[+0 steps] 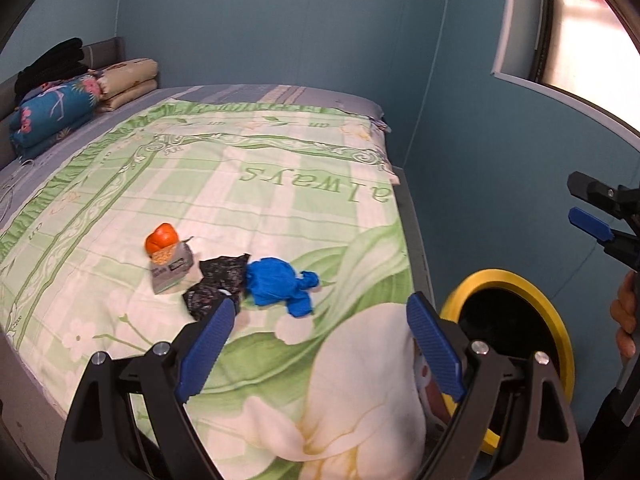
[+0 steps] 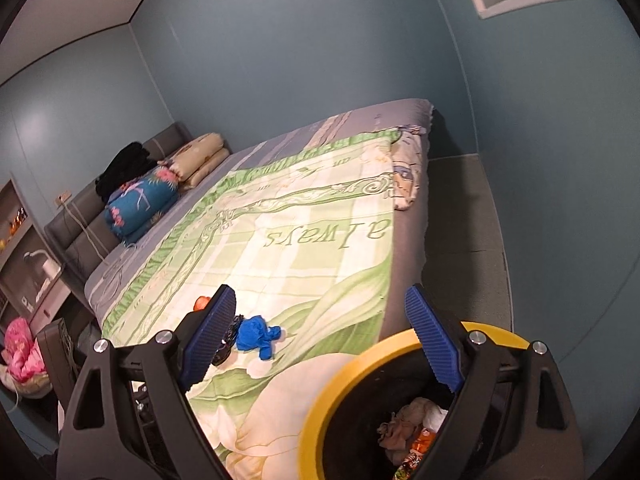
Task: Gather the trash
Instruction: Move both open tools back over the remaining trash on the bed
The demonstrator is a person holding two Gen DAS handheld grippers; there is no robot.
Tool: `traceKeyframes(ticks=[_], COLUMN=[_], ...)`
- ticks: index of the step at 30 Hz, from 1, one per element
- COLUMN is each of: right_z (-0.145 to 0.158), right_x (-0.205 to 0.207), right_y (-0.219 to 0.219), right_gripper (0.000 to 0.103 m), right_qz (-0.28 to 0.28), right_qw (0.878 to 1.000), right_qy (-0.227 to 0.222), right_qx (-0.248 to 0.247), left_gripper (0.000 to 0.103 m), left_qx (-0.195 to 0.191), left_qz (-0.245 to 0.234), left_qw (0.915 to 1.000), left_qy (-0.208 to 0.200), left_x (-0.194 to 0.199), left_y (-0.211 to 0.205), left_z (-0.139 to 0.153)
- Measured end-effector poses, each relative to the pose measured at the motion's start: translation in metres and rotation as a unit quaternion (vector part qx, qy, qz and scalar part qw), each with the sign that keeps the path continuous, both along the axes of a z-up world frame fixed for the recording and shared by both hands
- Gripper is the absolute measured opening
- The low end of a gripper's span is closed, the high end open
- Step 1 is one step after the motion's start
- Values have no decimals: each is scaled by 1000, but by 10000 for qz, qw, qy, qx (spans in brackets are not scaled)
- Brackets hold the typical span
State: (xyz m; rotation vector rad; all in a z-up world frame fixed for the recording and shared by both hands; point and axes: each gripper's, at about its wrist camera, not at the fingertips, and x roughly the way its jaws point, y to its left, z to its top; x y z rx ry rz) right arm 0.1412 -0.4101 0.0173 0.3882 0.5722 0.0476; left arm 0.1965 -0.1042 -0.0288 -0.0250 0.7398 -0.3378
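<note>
Trash, a crumpled blue plastic wrapper [image 1: 280,286], lies just ahead-left of left gripper [image 1: 320,344]; both grippers wide open, empty; right gripper [image 2: 320,344] prob farther, over yellow-rimmed black bin [image 2: 320,408]

I see a crumpled blue bag [image 1: 280,286] on the bed [image 1: 256,184], black wrapper [image 1: 218,284] touching it, grey carton [image 1: 172,268] and orange wrapper [image 1: 161,237] just beyond, yellow-rimmed bin [image 2: 340,384] beside the bed holding scraps

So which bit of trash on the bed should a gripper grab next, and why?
Probably the left gripper should reach forward to the crumpled blue wrapper. Its jaws are open and empty, the wrapper is the nearest piece on the bed, and the yellow-rimmed bin sits just beside it.
</note>
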Motion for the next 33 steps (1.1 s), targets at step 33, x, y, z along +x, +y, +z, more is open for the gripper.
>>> traceKeyframes(ticks=[33], right_z=[-63], right_x=[156], right_y=[134], right_gripper=[83], right_qz=[1290], right_qw=[9864], right_qy=[812], right_qx=[-619], left_gripper=[84], left_qx=[1], left_qz=[1412], left_qw=[9877], left_qy=[677], left_x=[149], left_y=[157], left_z=[-55])
